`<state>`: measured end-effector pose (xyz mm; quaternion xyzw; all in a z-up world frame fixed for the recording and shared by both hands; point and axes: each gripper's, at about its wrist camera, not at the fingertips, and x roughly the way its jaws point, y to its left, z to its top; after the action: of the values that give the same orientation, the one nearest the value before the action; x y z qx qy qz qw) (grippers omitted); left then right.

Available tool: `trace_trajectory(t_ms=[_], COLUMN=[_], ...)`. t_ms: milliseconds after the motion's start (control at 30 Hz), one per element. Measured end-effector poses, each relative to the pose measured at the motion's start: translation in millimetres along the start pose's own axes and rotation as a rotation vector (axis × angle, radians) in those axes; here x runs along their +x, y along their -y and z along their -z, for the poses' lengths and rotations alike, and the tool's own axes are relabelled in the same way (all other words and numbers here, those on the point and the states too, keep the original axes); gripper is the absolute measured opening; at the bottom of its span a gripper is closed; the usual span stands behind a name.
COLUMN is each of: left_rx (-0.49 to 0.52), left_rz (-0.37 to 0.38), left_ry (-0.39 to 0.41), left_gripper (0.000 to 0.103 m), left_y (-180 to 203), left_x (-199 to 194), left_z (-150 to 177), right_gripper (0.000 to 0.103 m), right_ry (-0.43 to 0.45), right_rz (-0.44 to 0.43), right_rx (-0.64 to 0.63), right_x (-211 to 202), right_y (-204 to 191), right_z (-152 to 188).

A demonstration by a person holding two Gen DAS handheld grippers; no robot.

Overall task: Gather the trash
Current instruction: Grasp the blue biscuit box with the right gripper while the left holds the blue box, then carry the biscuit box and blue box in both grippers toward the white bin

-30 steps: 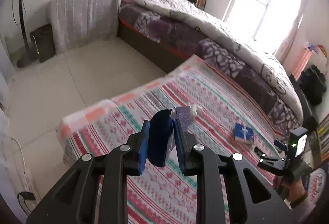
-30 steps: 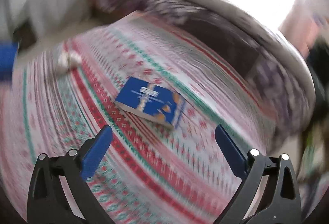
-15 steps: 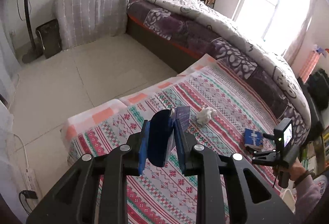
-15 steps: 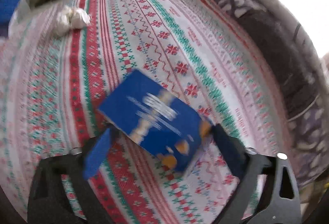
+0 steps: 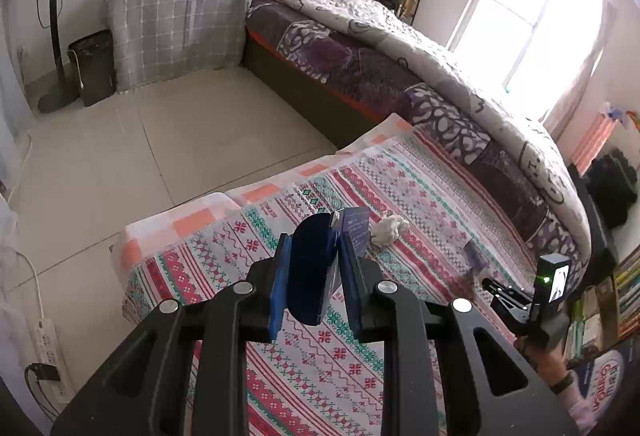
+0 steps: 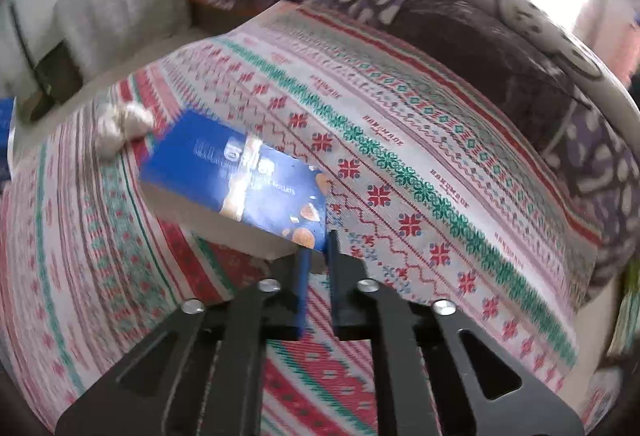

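So, partway through. Left hand-held gripper [image 5: 316, 268] is clenched on a dark blue flattened box [image 5: 310, 272], held upright above the near end of the bedspread [image 5: 360, 364]; that piece counts as collected.

Right hand-held gripper [image 6: 318, 268] has its jaws just closed down, and they stand nearly together on the near corner of the blue biscuit box [image 6: 236, 180]. The box runs off toward 10 o'clock from the fingertips; whether it is lifted clear of the cloth, cannot tell. In the left view the same gripper [image 5: 486, 282] sits at 4 o'clock, the box a blur ahead of it.

Left to do, by my reading: the crumpled white tissue [image 5: 388, 230] lies loose on the bedspread, just past the left box at 1 o'clock. Both held boxes need a bin; a dark bin [image 5: 92, 66] stands on the floor at 10 o'clock beside a fan stand [image 5: 56, 36].

Surface: soft, patterned red, green and white cloth, slightly rumpled. Room: pale tiled floor [image 5: 140, 156], a big bed [image 5: 400, 76] with a purple and white quilt behind, a bright window [image 5: 532, 20] at 2 o'clock, and a grey checked cover [image 5: 176, 28] over furniture by the headboard.
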<state>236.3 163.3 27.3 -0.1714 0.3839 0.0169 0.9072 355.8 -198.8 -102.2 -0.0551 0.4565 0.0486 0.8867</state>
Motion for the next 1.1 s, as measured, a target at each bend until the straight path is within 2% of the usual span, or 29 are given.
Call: trace_trajectory(t_ms=[300, 533, 833, 1100], left_rx=[0.008, 0.029, 0.059, 0.11], left_rz=[0.022, 0.049, 0.068, 0.1], left_ry=[0.017, 0.011, -0.001, -0.002], left_gripper=[0.024, 0.024, 0.024, 0.024], left_y=[8, 24, 51, 86], left_x=[-7, -7, -1, 2], left_z=[1, 6, 13, 25], right_gripper=[0.001, 0.001, 0.001, 0.001], right_ry=[0.058, 0.076, 0.104, 0.135], right_rz=[0.06, 0.06, 0.062, 0.088], right_rx=[0.155, 0.225, 0.291, 0.362], right_x=[-31, -72, -132, -180], right_y=[-20, -22, 6, 47], right_z=[24, 48, 66, 91])
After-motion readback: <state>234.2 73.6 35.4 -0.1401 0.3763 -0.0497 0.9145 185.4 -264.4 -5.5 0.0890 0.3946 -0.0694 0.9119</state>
